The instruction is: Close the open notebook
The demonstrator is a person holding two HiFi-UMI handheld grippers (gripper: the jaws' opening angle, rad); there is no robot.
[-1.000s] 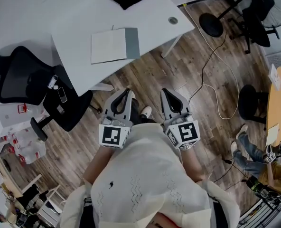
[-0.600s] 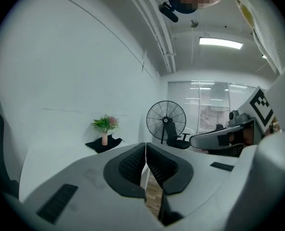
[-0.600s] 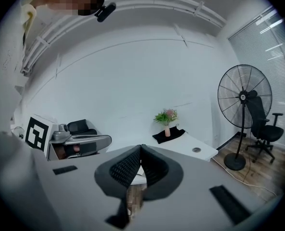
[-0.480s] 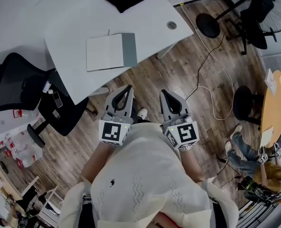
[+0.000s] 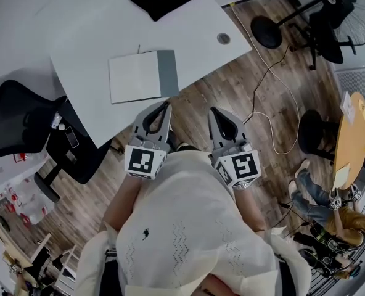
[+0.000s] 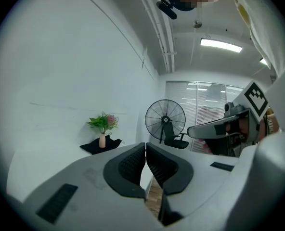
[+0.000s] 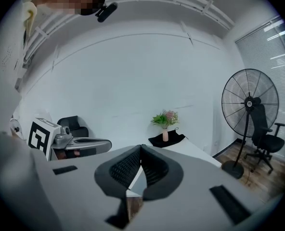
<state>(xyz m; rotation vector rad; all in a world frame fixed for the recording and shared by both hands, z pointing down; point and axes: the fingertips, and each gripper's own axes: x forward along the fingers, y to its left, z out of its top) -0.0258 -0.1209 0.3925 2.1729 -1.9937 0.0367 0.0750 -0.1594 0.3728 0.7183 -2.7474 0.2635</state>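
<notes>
Overhead, notebook (image 5: 143,76) open — gripper views: jaws together.

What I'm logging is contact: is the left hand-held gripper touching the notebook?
Apart: the left gripper view shows the left hand-held gripper in air, notebook nowhere at its jaws.

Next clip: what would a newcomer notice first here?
The open notebook lies flat on the white table, near its front edge. Just below it in the head view, the left claw and right claw are held side by side, both shut and empty, neither touching it.
</notes>
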